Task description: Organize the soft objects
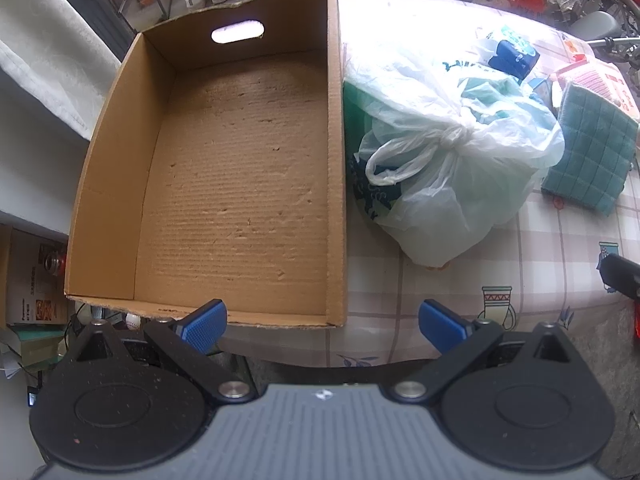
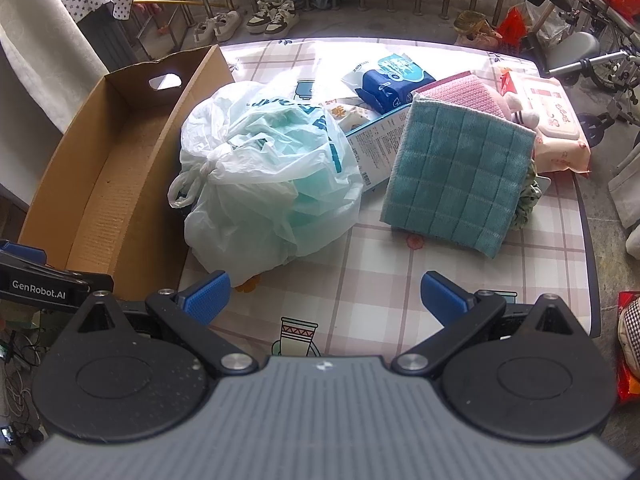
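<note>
Both hand-held grippers, left [image 1: 322,326] and right [image 2: 324,300], are held released before the cardboard box [image 1: 240,184] and tied plastic bag [image 2: 260,176].

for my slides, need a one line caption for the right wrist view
Open right gripper faces a knotted plastic bag and teal cloth beside an empty cardboard box.

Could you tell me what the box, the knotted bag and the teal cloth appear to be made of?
Box: brown corrugated cardboard, matte, ribbed floor. Knotted bag: thin translucent plastic film, crinkled and glossy. Teal cloth: looks like plush microfibre with a stitched grid.
</note>
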`<state>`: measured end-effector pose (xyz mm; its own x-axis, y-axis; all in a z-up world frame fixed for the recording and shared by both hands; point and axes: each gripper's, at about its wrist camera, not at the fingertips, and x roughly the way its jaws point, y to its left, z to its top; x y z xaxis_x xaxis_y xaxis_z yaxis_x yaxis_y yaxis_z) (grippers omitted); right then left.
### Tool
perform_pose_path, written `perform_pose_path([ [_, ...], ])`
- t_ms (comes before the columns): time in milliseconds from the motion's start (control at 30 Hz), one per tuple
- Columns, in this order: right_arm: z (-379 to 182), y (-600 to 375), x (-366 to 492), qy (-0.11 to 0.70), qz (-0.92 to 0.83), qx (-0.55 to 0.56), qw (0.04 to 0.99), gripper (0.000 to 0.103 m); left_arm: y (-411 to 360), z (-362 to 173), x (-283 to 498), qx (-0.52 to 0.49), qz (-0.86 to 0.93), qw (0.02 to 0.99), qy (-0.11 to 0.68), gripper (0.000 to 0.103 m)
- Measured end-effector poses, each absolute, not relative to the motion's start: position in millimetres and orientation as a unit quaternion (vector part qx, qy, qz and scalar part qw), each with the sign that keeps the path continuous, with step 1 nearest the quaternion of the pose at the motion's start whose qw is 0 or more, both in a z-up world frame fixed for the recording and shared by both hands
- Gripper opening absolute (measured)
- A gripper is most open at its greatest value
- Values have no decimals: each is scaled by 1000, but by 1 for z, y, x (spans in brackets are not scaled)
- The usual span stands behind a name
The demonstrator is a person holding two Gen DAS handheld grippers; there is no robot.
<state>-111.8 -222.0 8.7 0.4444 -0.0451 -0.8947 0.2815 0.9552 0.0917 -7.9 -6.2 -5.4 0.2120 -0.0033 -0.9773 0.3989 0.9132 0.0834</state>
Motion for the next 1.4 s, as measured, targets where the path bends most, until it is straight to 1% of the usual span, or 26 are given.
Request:
perform_pose_path([
  [167,11,-239,-116,505,-94,123,849,102,-13,3,-9,158,-141,773,598,102],
  [300,20,-263,-116,490,-91,99,861,102,-22,13,-10,143,-148,785,584,102],
  [500,32,-330,-108,457,-76,80,882,102,-52,22,-13,111,-158,803,564,102],
  [567,29,-356,-102,452,-68,91,885,102,-69,25,-12,104,-158,808,558,99],
  [633,22,-385,-94,450,-59,111,884,101,-91,27,-11,100,-158,814,550,99],
  [700,16,-412,-88,452,-44,133,881,98,-115,28,-10,97,-157,819,544,93],
  [833,0,-458,-80,450,-5,143,881,93,-167,22,-8,82,-152,819,547,73],
  [967,-24,-500,-67,465,24,188,865,73,-212,11,-2,71,-159,820,545,58],
  [1000,-29,-506,-65,467,33,200,861,70,-223,7,0,76,-163,819,545,56],
  [1067,-40,-518,-60,471,51,213,855,68,-247,-5,9,99,-173,811,550,48],
  [1133,-51,-525,-56,479,62,220,848,65,-269,-21,19,132,-183,794,565,43],
  [1200,-61,-532,-55,482,69,233,842,61,-286,-33,29,148,-198,783,571,42],
  [1300,-72,-539,-52,482,86,248,836,53,-298,-44,46,117,-222,771,585,42],
  [1400,-77,-542,-49,479,106,256,833,51,-306,-55,62,94,-236,762,596,44],
])
